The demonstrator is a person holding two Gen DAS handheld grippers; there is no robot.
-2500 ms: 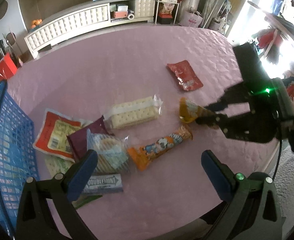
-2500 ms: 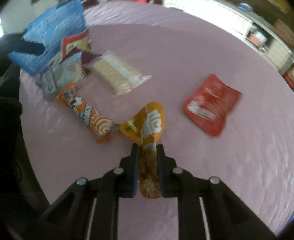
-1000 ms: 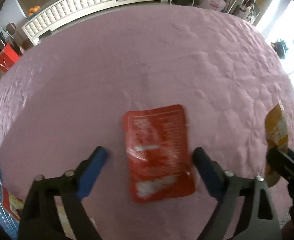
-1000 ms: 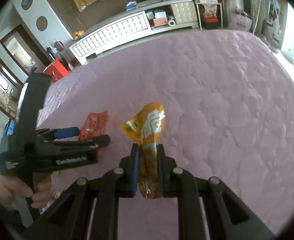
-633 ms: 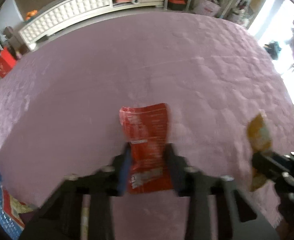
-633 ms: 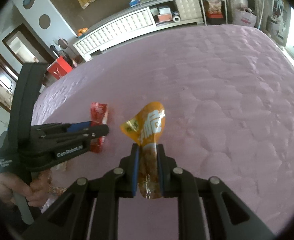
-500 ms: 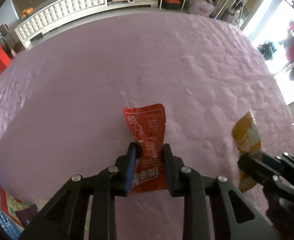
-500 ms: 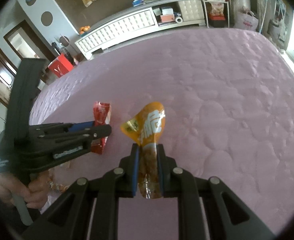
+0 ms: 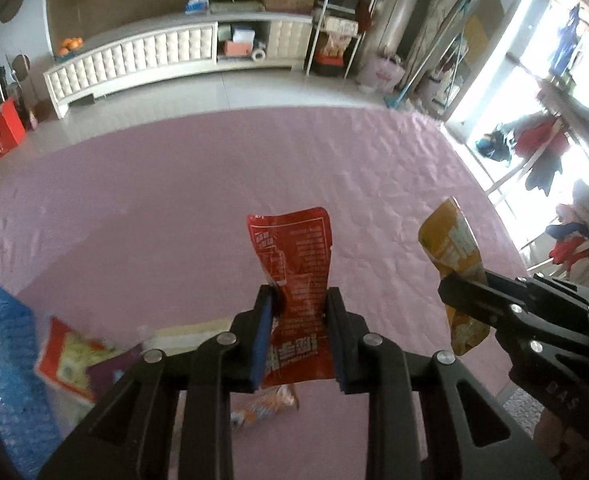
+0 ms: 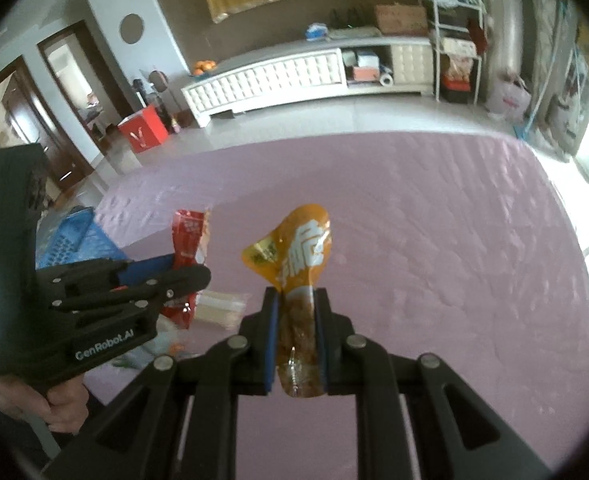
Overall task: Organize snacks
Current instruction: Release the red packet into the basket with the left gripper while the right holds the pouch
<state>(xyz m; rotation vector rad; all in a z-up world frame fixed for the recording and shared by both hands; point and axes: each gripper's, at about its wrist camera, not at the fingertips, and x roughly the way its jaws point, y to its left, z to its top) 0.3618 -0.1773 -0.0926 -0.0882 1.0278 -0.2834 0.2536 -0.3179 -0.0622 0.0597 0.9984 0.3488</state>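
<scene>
**A:** Above the pink table [image 9: 174, 184], near its right edge, you have a packet in each tool. Your left gripper [image 9: 297, 312] is pinching the red packet [image 9: 294, 256] at its lower half, and your right gripper [image 10: 296, 312] is clamped on the orange packet [image 10: 302, 252] around its middle. Both packets hang clear of the cloth.

**B:** So where do they go?

**A:** My guess is the blue basket [image 9: 2, 352] at the table's left edge, since the other snacks [image 9: 70, 356] lie just beside it near the front-left corner. Carry both packets across at this height so that they don't drag over the pile.

**B:** Anything to watch with the grip?

**A:** The red packet is thin foil and is bowed between your pads, so it could slip if you swing fast; keep the squeeze steady and move smoothly. The orange packet looks lumpy and better seated. The two tools are close together, so keep them apart as you cross, and let the left one lead, as it is nearer the basket.

**B:** And the release?

**A:** Get each packet over the basket's opening, inside its rim, before you let the jaws spread. Drop one, clear out, then bring the other in.
</scene>
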